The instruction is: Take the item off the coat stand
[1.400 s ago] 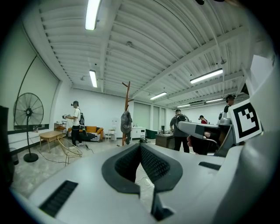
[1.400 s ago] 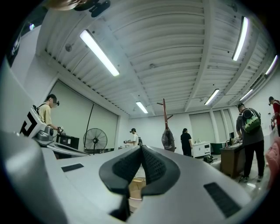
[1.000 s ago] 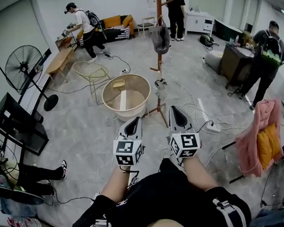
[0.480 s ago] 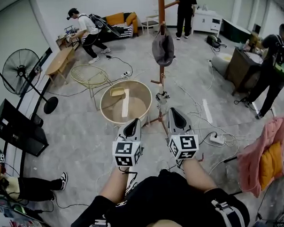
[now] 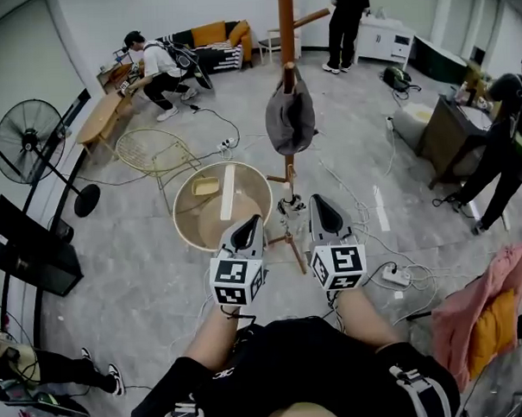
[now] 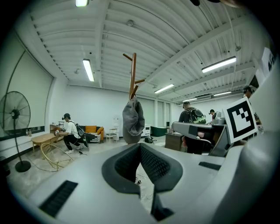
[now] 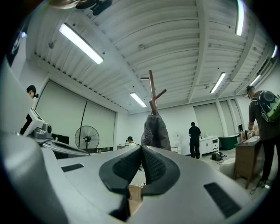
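Note:
A wooden coat stand point(image 5: 286, 38) rises just ahead of me, with a grey bag-like item point(image 5: 291, 116) hanging from one of its pegs. The same grey item point(image 6: 133, 120) hangs ahead in the left gripper view, and the grey item point(image 7: 155, 131) also shows in the right gripper view. My left gripper point(image 5: 249, 229) and right gripper point(image 5: 320, 212) are held side by side in front of my body, short of the stand and well below the item. Both have their jaws shut with nothing between them.
A round beige tub point(image 5: 222, 205) with a plank across it stands left of the stand's base. A wire chair point(image 5: 151, 152), a floor fan point(image 5: 33, 140) and a dark monitor point(image 5: 25, 252) are at left. Cables and a power strip point(image 5: 393, 275) lie at right. Several people work around the room.
I have moved closer to the coat stand: it and the grey item now look larger and nearer. Both grippers stay shut and side by side.

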